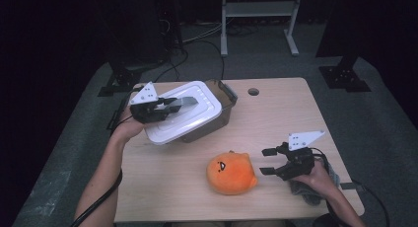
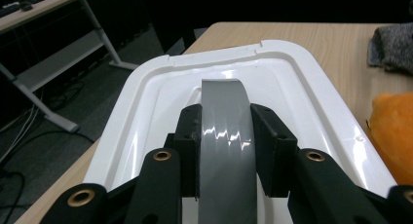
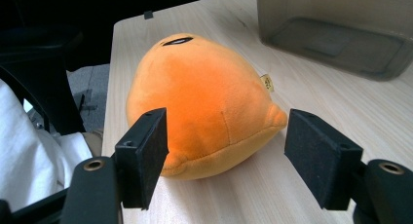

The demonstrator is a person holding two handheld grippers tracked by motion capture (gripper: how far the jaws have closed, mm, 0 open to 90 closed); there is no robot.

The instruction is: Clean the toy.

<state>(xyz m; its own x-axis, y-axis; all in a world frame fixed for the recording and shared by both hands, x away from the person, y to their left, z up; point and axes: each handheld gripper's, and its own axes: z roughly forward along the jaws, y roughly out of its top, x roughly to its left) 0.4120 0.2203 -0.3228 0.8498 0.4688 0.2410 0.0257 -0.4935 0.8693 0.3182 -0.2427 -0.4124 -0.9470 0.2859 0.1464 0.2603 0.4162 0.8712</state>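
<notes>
A white plastic lid with a grey handle hangs tilted over the left part of a smoky translucent bin at the table's back left. My left gripper is shut on that handle; in the left gripper view its pads press both sides of the grey handle above the lid. An orange plush toy lies at the front middle. My right gripper stands open just right of it, and in the right gripper view the plush sits beyond the spread jaws, untouched.
A grey knitted cloth lies under the right hand near the table's front right edge. A round cable hole is at the back of the wooden table. The bin stands beyond the plush.
</notes>
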